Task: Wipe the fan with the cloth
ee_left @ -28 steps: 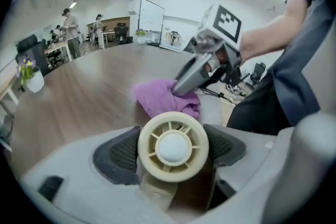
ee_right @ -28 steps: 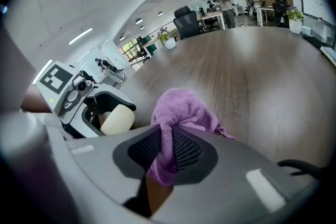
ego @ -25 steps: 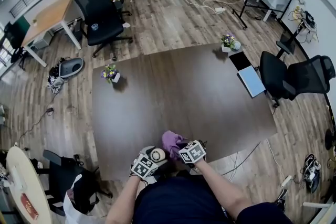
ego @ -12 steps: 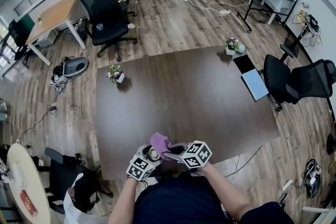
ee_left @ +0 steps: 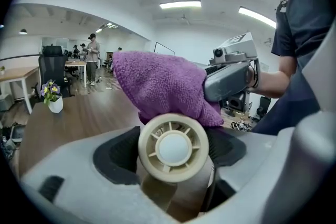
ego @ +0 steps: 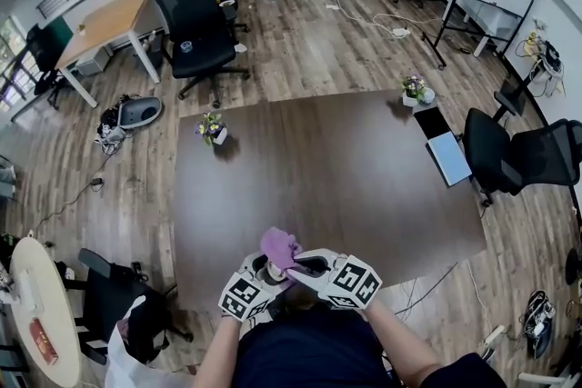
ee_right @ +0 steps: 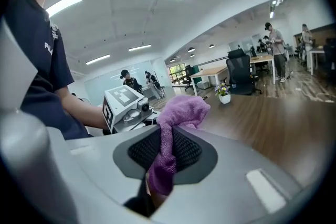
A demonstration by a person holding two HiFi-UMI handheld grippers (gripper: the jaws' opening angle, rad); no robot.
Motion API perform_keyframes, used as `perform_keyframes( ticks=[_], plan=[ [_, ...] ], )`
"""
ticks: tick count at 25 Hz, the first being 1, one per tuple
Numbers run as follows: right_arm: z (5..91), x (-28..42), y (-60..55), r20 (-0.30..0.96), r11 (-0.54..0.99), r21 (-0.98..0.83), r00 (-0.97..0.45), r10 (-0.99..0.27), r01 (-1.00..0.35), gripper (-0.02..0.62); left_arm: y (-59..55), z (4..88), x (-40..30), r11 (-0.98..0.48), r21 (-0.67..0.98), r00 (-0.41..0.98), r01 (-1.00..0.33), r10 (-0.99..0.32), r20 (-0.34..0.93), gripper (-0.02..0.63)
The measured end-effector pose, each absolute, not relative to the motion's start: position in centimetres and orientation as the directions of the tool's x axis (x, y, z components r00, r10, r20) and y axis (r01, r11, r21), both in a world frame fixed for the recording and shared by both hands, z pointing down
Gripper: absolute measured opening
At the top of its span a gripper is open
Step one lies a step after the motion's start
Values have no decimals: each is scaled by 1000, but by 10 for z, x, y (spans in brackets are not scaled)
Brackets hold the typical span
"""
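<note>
A small beige fan [ee_left: 173, 148] with a round grille is clamped between the dark pads of my left gripper [ee_left: 173, 152], its face turned toward that camera. In the head view the fan [ego: 270, 269] shows just ahead of the left gripper [ego: 259, 279], lifted above the table's near edge. My right gripper [ee_right: 167, 150] is shut on a purple cloth [ee_right: 176, 123]. That cloth [ee_left: 163, 87] drapes over the top of the fan. The right gripper [ego: 305, 266] reaches in from the right, with the cloth [ego: 279, 245] bunched at its tip.
A large dark brown table [ego: 336, 168] spreads ahead. It carries two small flower pots [ego: 213, 130] [ego: 416, 90] and a laptop [ego: 442, 148] at its right edge. Black office chairs [ego: 523, 154] stand around, and more desks [ego: 109, 18] lie farther back.
Both grippers have risen off the table together, bringing the fan and the cloth closer to me. The cloth now lies over the top of the fan.
</note>
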State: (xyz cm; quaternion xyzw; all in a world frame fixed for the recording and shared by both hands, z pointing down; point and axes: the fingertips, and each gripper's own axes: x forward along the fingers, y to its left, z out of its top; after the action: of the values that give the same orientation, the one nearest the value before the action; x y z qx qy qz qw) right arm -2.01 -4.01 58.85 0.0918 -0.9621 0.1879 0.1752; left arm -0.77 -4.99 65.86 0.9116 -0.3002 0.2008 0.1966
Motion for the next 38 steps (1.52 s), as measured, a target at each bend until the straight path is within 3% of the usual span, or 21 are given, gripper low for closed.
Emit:
perform_keyframes(
  ticks=[15,22,32,38],
  plan=[
    [538,-27,-56,368,947,-170,-909,-194,-271,71,-49,604,-1,-797,165,773,-582,-478,416,377],
    [531,-32,-62,409,956,-133,-893,-188,-263,71,-22,589,25,-908,70,837,-414,-349,422,379],
    [512,-19,-91,242,883,-312,-928,-283,-350,71,-33,539,11,-840,286,887,-460,-443,126,379],
    [499,-19,-94,145,835,-416,-933,-330,-360,71,-45,498,-13,-801,420,847,-426,-516,-126,379]
  ],
)
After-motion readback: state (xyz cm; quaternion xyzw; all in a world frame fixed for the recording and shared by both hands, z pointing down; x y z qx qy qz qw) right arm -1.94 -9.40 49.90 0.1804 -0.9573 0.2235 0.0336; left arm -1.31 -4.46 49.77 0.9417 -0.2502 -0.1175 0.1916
